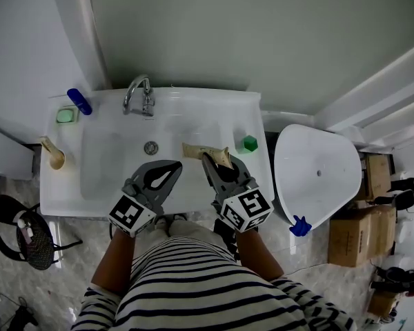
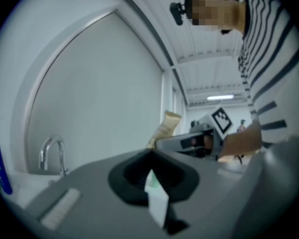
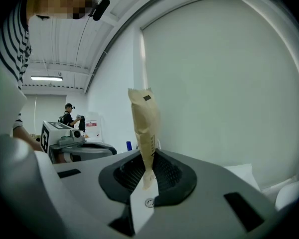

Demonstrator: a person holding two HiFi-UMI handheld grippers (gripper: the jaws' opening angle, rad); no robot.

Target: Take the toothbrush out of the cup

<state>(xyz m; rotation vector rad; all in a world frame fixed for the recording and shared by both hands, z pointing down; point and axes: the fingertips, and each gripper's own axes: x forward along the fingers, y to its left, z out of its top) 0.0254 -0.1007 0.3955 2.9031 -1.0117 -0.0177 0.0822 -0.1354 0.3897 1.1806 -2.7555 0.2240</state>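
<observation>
My right gripper (image 1: 209, 158) is shut on a long tan paper packet (image 1: 205, 151) and holds it over the sink's right rim. In the right gripper view the packet (image 3: 143, 126) stands upright, pinched at its lower end between the jaws of the right gripper (image 3: 148, 159). My left gripper (image 1: 172, 169) hovers beside it over the basin's front edge, shut with nothing in it. The left gripper view shows its closed jaws (image 2: 151, 158) and the packet (image 2: 164, 128) to the right. A small tan cup (image 1: 56, 159) with a tan stick in it stands at the sink's far left.
The white sink (image 1: 214, 109) has a chrome faucet (image 1: 139, 94) and a drain (image 1: 150, 147). A blue bottle (image 1: 79, 101) and green soap (image 1: 67, 115) sit back left, a green cube (image 1: 249, 143) on the right. A white toilet lid (image 1: 317, 174) and cardboard boxes (image 1: 355, 236) stand right.
</observation>
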